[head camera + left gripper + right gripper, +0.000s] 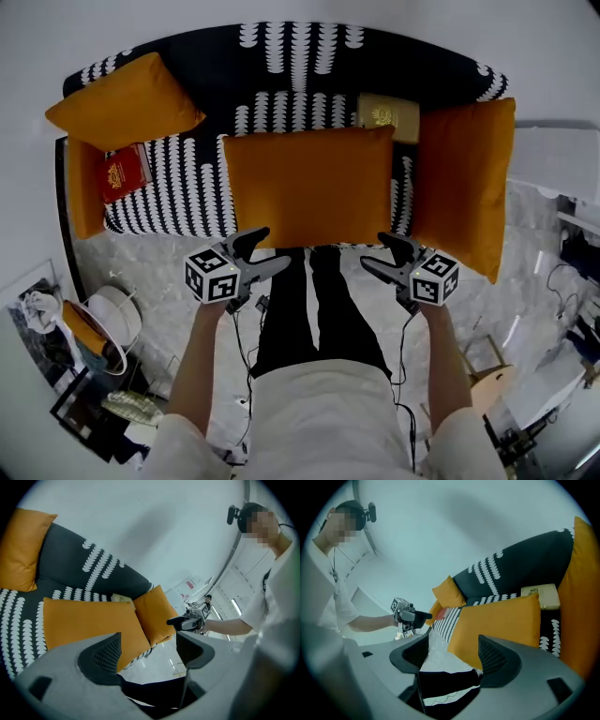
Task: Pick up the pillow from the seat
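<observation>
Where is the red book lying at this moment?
In the head view, the red book lies at the sofa seat's left end, beside the tilted orange pillow.

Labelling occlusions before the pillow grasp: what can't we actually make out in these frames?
- Head view: beige book, lower part hidden behind the middle pillow.
- Head view: red book, cover print too small to read.
- Head view: floor clutter at bottom left, dark and cut off by the lens edge.
</observation>
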The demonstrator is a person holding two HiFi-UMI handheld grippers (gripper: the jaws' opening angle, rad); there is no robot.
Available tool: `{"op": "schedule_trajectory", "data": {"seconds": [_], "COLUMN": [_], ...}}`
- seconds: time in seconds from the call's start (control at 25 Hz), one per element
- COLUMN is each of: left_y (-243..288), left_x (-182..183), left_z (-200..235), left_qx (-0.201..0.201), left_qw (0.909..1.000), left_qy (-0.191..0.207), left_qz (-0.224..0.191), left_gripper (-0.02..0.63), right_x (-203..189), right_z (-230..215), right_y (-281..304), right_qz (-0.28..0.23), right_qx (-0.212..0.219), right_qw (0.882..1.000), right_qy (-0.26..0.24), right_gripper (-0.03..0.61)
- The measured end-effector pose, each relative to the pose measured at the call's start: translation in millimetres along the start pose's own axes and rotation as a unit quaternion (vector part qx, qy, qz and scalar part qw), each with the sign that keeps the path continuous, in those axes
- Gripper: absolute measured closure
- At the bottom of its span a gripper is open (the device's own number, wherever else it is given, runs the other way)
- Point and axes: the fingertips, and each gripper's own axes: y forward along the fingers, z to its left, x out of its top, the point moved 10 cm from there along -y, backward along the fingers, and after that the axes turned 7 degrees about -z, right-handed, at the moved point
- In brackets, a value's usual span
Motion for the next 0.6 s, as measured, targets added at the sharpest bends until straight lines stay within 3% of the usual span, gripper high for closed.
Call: {"op": "schedule_trajectory", "data": {"seconds": [0.6], "left_y": [0.0], "left_x": [-44.0], "left_z": [127.2], "left_qx": [0.064], "left_qw": [0.9953], "left_qy": [-0.065], "left_qz": [0.032], "left_gripper": [0.161], "right_x": [-23.8], "right_z": [-118.7], "right_y": [32.4], "right_qz": [0.052], "right_qx": [-0.093], "right_qw": [0.994], "right_qy": [0.024], "right_gripper": [0.193]}}
